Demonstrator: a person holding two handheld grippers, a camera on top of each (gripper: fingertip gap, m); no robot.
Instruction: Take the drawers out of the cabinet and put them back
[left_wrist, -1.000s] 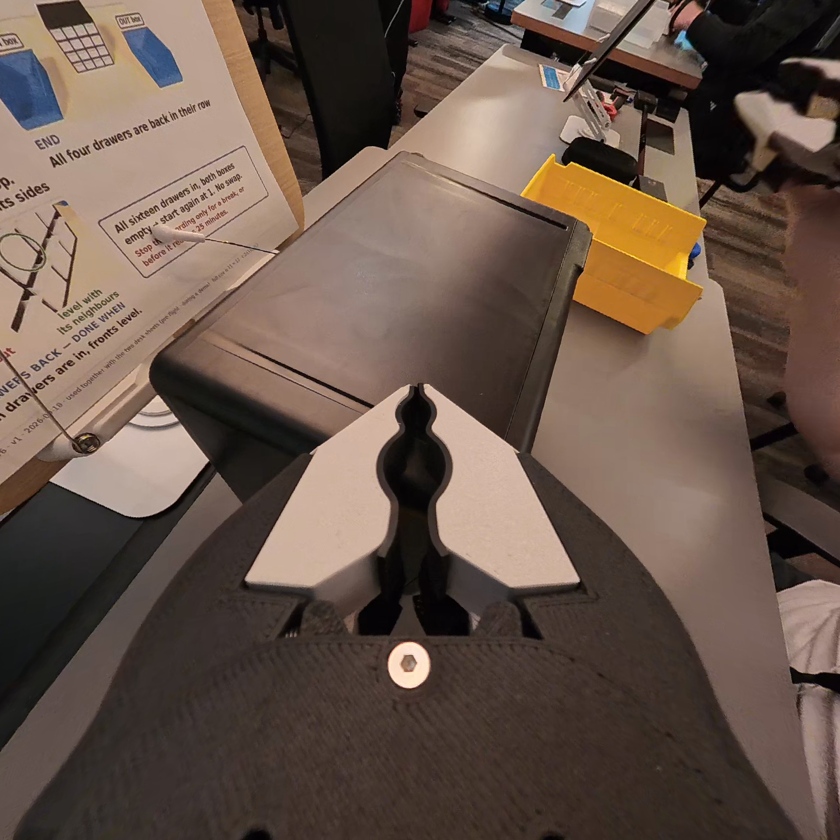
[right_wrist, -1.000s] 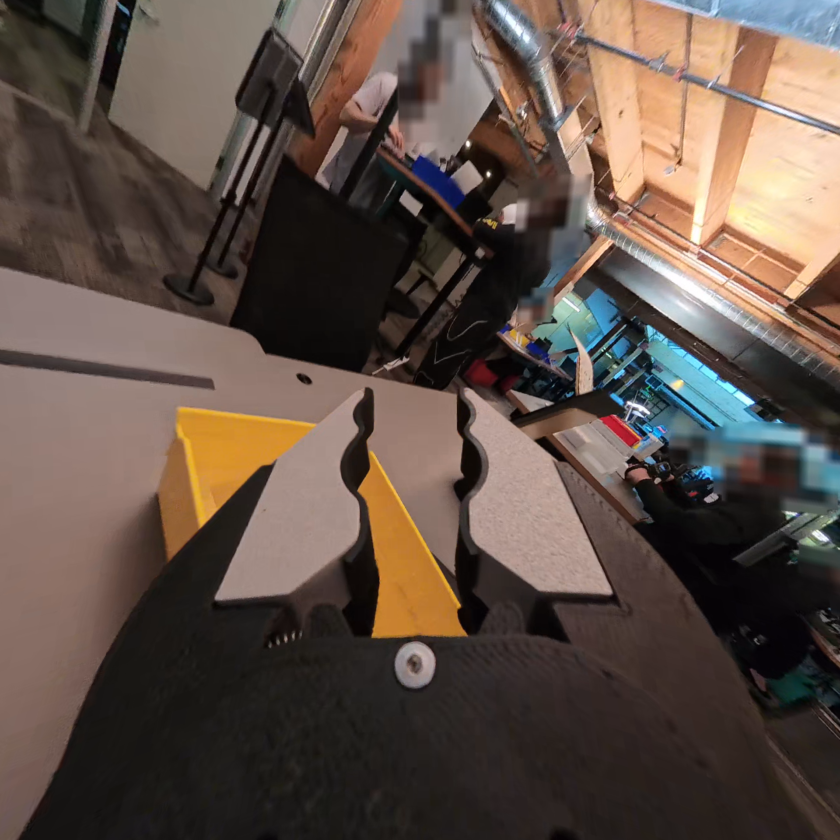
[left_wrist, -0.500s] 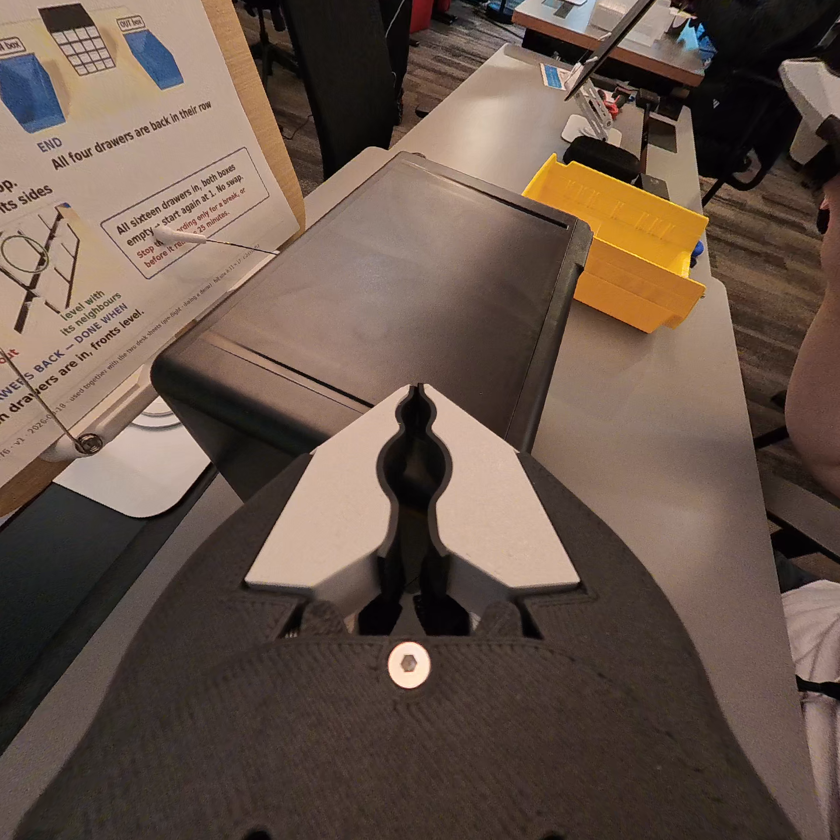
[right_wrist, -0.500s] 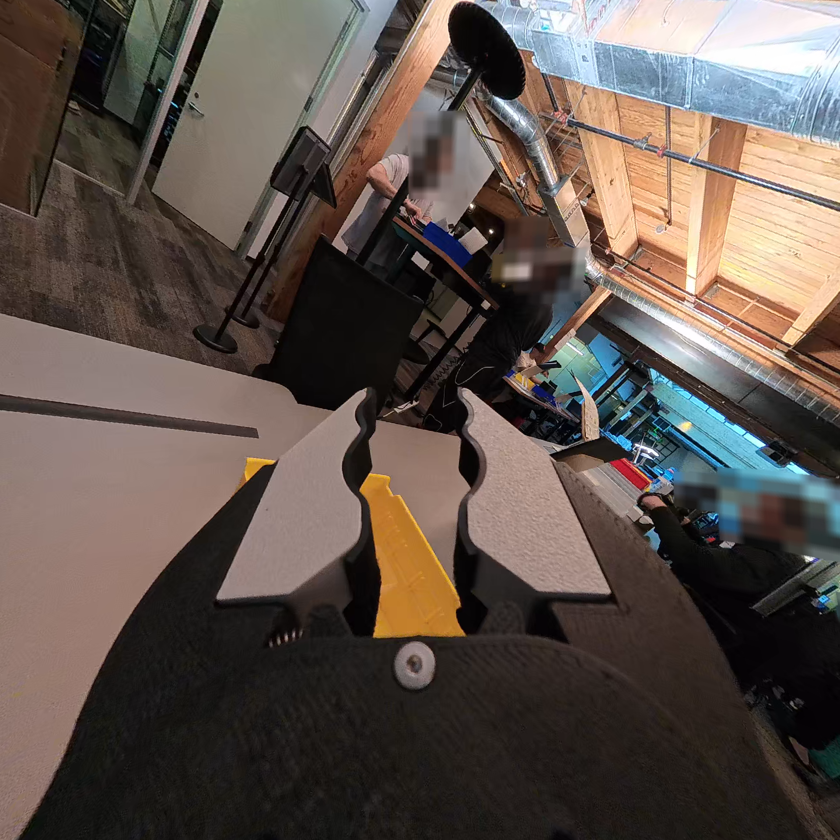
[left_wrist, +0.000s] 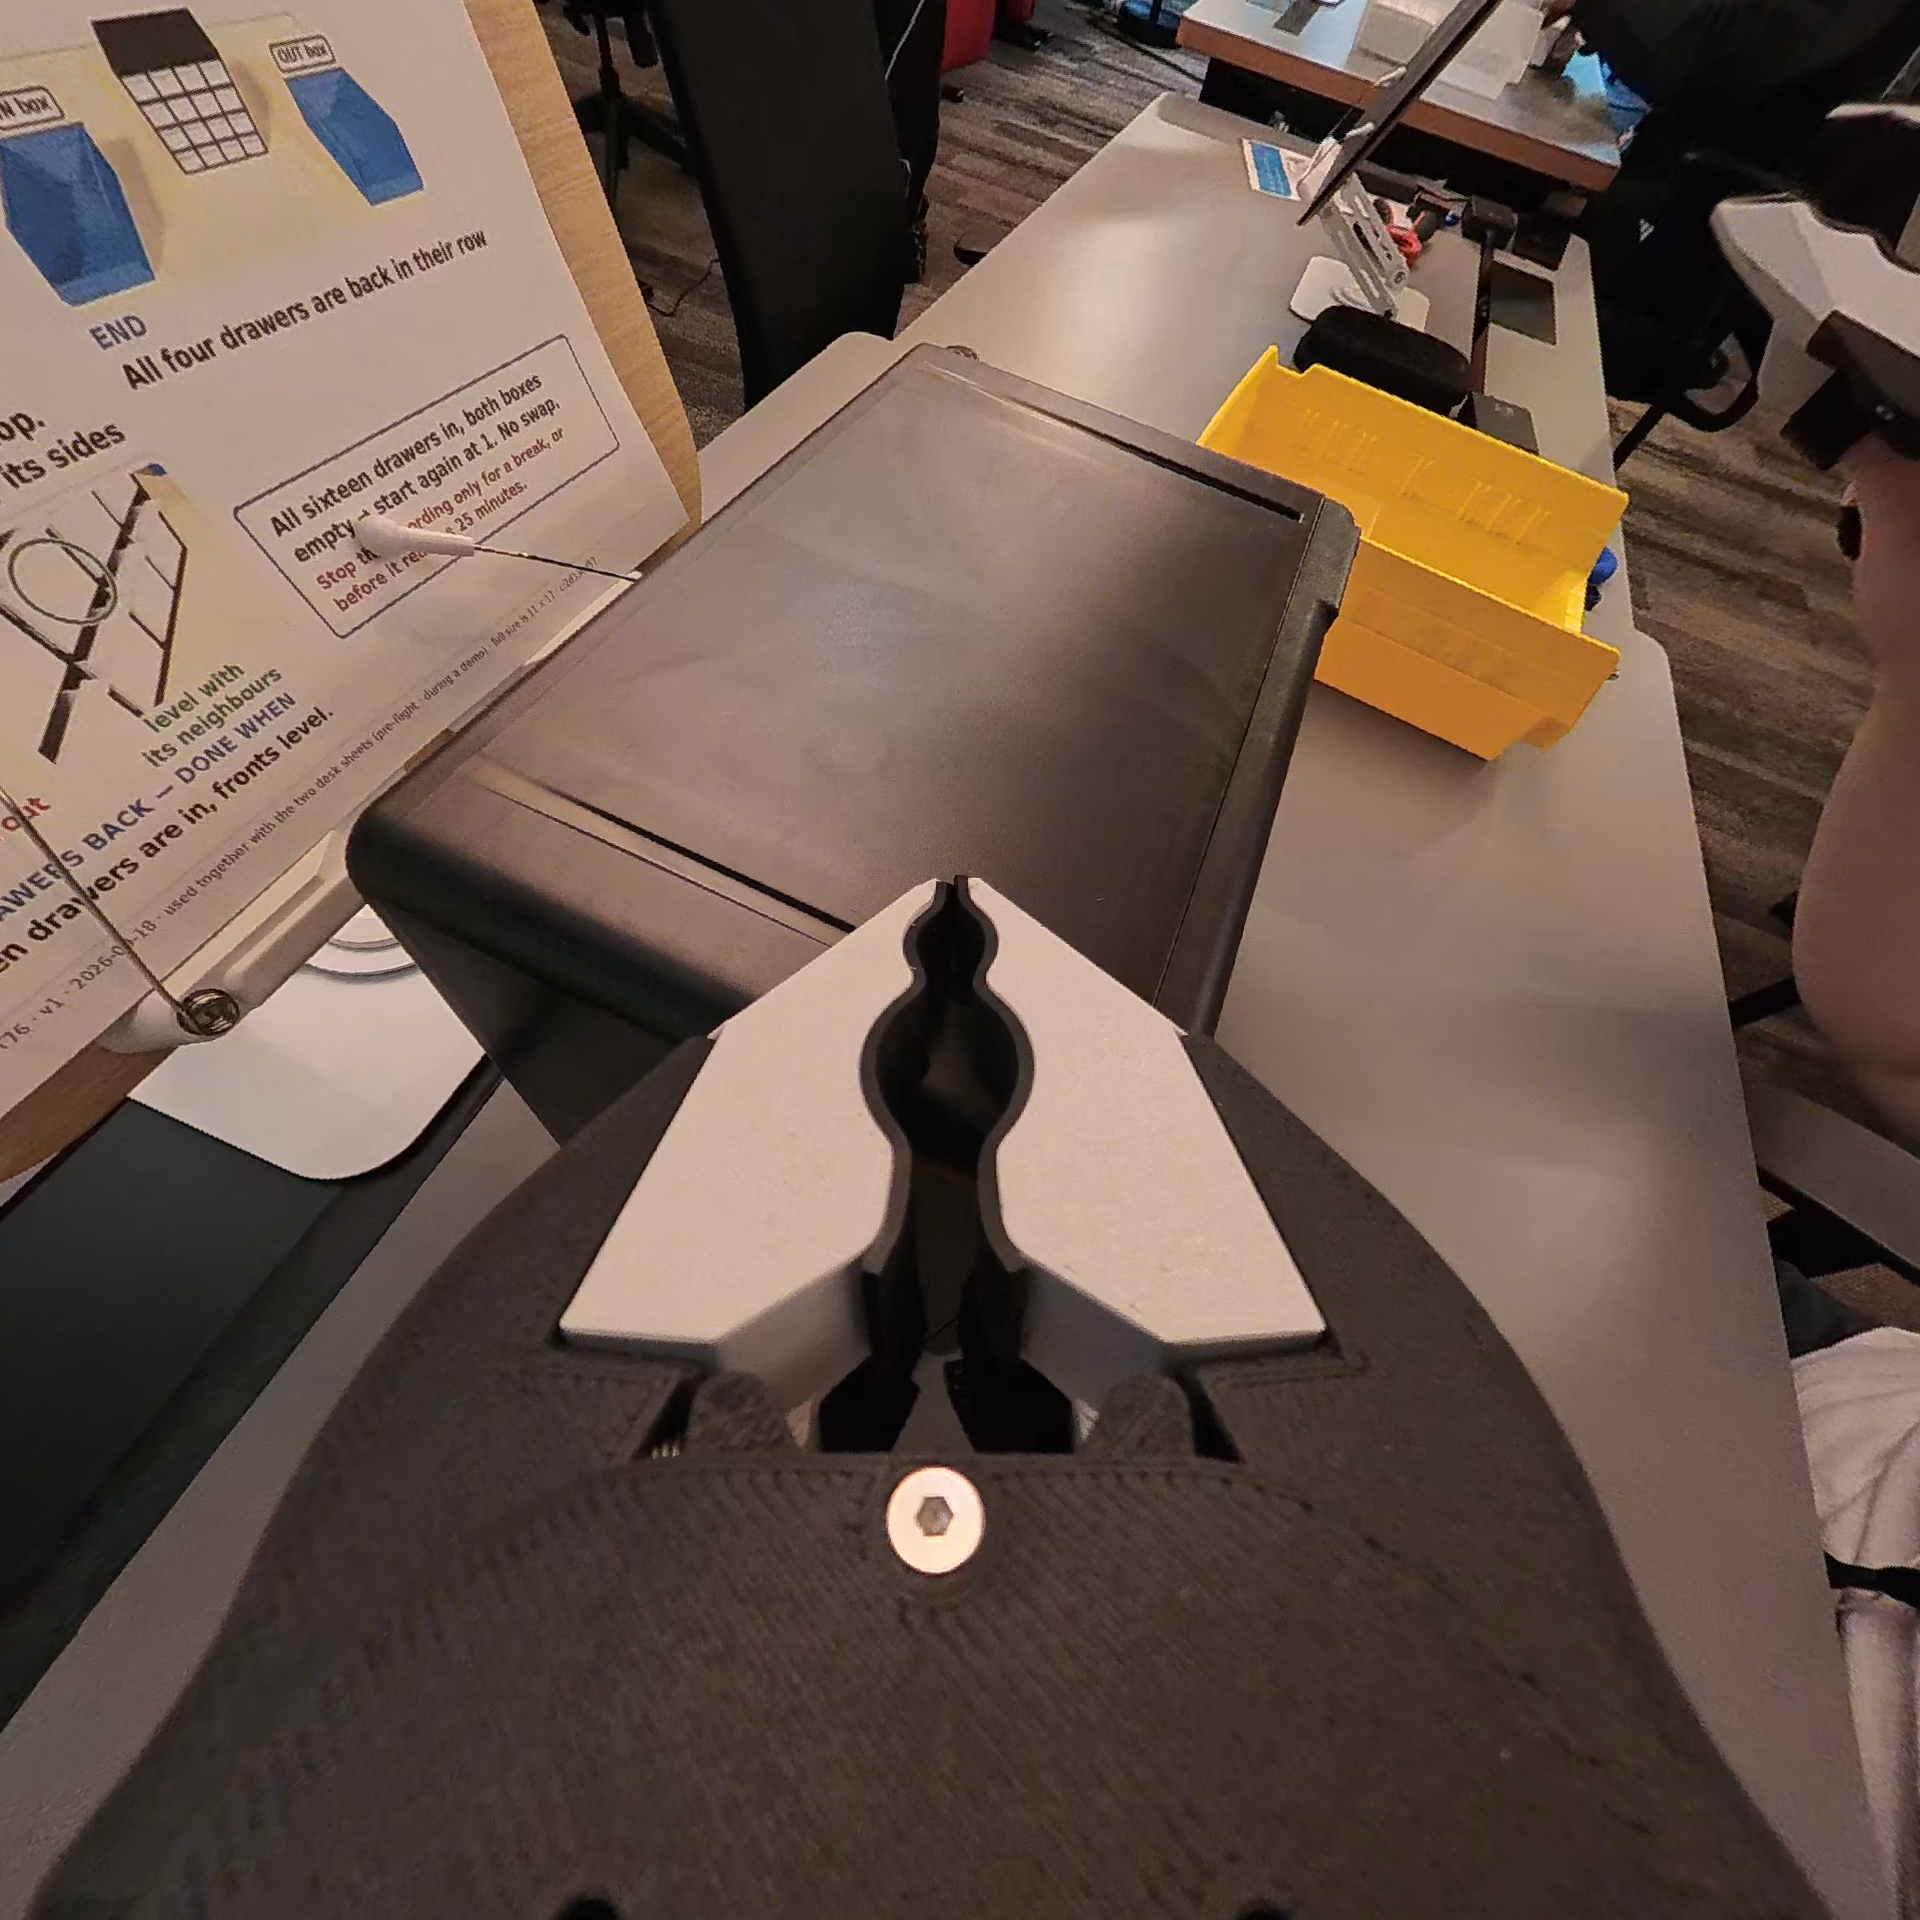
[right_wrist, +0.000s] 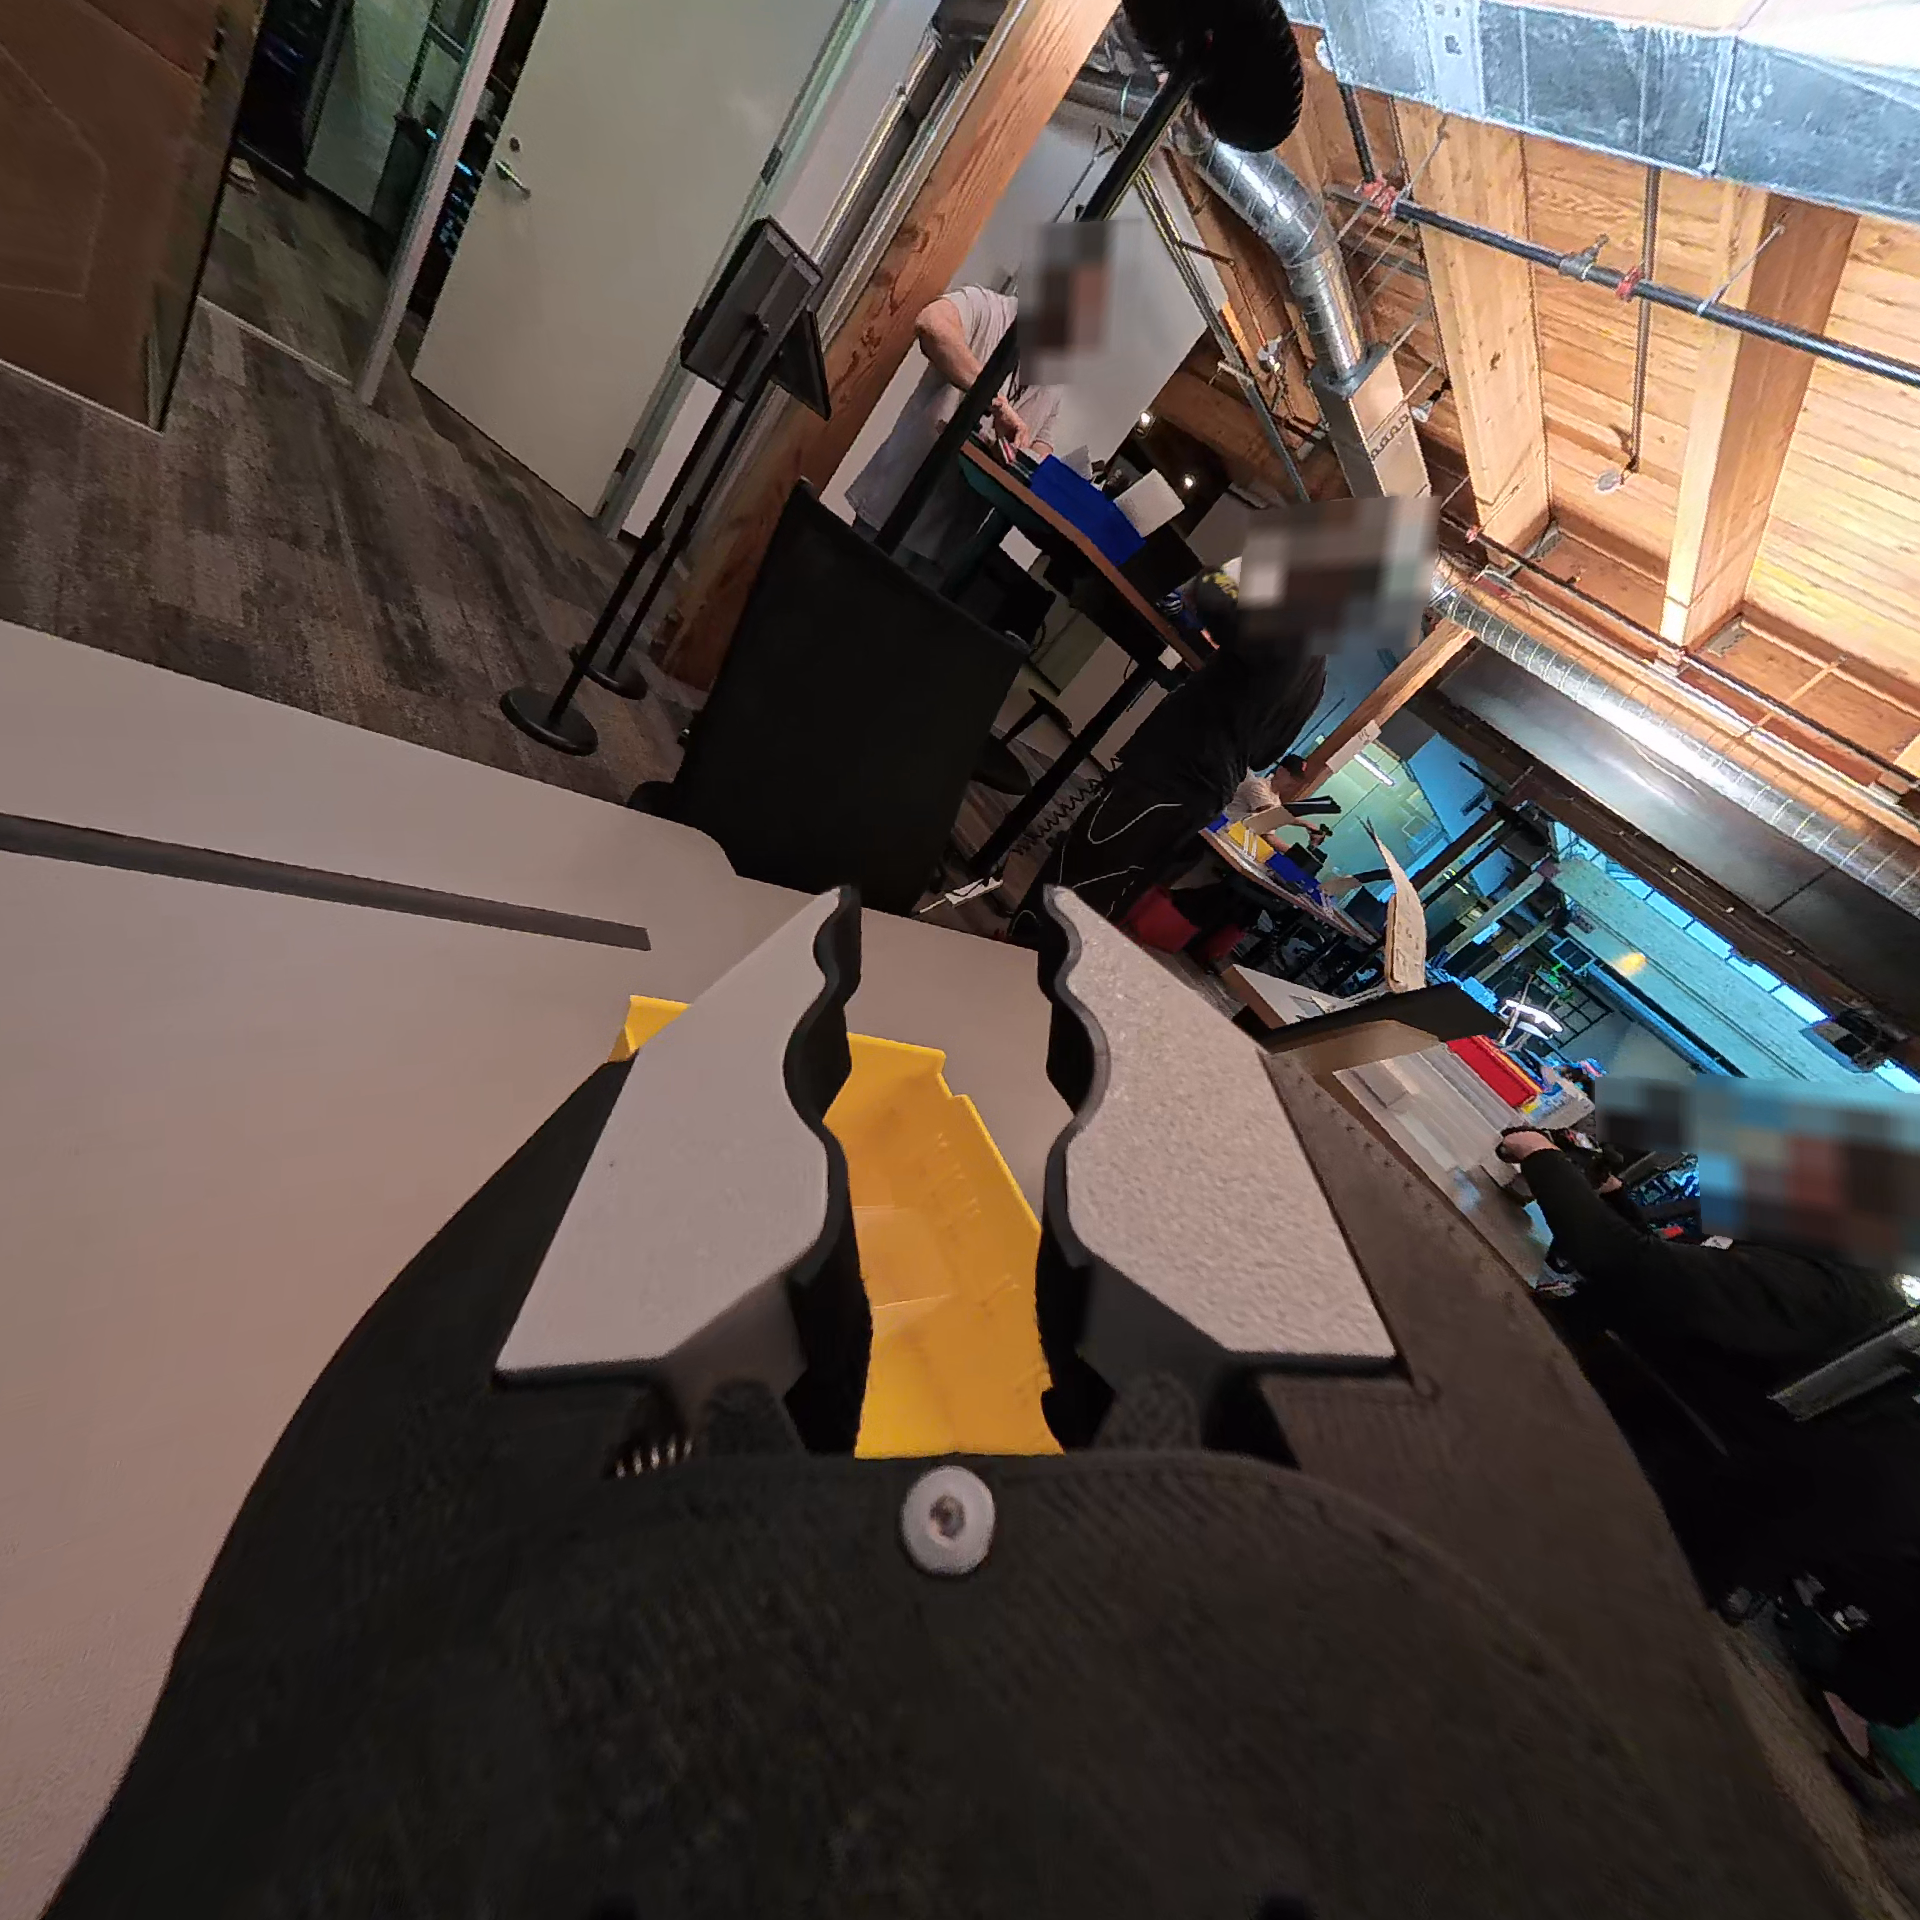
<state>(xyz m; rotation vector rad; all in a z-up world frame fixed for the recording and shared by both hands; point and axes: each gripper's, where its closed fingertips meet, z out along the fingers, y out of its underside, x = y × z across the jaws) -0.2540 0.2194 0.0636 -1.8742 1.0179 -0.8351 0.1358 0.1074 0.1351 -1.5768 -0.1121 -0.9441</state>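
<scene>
The black cabinet (left_wrist: 914, 644) stands on the grey table (left_wrist: 1455, 935), seen from above in the left wrist view; its drawer fronts are hidden. My left gripper (left_wrist: 956, 883) is shut and empty, held above the cabinet's near top edge. A yellow bin (left_wrist: 1455, 561) sits on the table beyond the cabinet. My right gripper (right_wrist: 945, 925) is open and empty, held high and tilted above the yellow bin (right_wrist: 935, 1226), which shows between its fingers. The right gripper also shows at the right edge of the left wrist view (left_wrist: 1829, 291).
An instruction sheet on a wooden board (left_wrist: 270, 436) stands left of the cabinet. A black case (left_wrist: 1382, 353) and a tablet stand (left_wrist: 1361, 239) lie behind the bin. A person's arm (left_wrist: 1860, 831) is at the right. Other people and desks (right_wrist: 1091, 540) are in the room beyond. The left gripper's tips are roughly 40 centimetres from the right gripper's.
My right gripper has tilted upward and drawn back, so less of the yellow bin shows between its fingers. It has shifted at the left view's right edge. The left gripper has stayed still.
</scene>
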